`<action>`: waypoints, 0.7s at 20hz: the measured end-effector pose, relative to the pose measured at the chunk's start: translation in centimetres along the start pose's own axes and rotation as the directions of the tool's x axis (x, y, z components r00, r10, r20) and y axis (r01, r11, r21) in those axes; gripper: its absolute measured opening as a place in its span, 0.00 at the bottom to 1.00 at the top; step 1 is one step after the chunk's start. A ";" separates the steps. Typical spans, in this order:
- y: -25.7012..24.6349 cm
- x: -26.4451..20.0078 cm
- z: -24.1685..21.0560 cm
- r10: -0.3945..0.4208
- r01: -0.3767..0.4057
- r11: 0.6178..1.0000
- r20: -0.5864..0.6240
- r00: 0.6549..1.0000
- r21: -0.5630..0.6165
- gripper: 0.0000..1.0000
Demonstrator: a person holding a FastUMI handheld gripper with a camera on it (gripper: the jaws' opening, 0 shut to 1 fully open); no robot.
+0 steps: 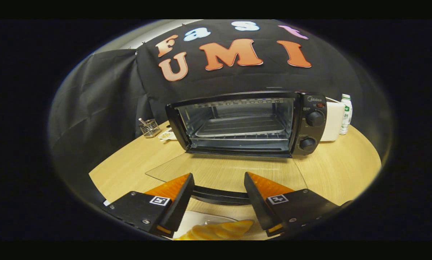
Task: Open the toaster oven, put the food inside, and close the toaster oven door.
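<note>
Above the near edge of the round light-wood table (pixel 346 173), the gripper (pixel 218 182) hangs with its fingers spread wide and nothing held between them. Below and between the fingers lies a golden twisted piece of bread (pixel 219 230) on a white plate (pixel 194 220). Just ahead of the fingertips runs the dark curved handle (pixel 219 196) of the glass oven door (pixel 223 169), which is folded down flat over the table. Beyond it, toward the far edge, stands the black toaster oven (pixel 248 122), its cavity open with a wire rack inside and two round knobs on its right panel. Left of it stands a small wire basket (pixel 150 127); right of it, a white box (pixel 333 121) and a white bottle (pixel 346 113).
</note>
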State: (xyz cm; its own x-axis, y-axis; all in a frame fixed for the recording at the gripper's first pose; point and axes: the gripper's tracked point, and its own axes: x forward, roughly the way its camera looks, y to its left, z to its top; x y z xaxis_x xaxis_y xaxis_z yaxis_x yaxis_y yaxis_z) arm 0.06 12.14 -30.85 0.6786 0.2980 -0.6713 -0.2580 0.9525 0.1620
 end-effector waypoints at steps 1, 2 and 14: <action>-0.8 0.0 -0.3 -0.010 0.010 1.000 -0.013 1.000 0.013 0.82; -1.2 0.1 -0.9 -0.014 0.015 1.000 -0.028 1.000 0.025 0.81; -3.6 -3.2 -2.7 -0.102 0.110 0.989 -0.075 0.992 0.103 0.78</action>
State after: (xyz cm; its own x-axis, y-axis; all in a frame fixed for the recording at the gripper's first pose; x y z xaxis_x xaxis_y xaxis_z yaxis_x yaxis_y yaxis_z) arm -3.07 7.64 -31.28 0.6480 0.1935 -0.7366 -0.1100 0.9808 0.1609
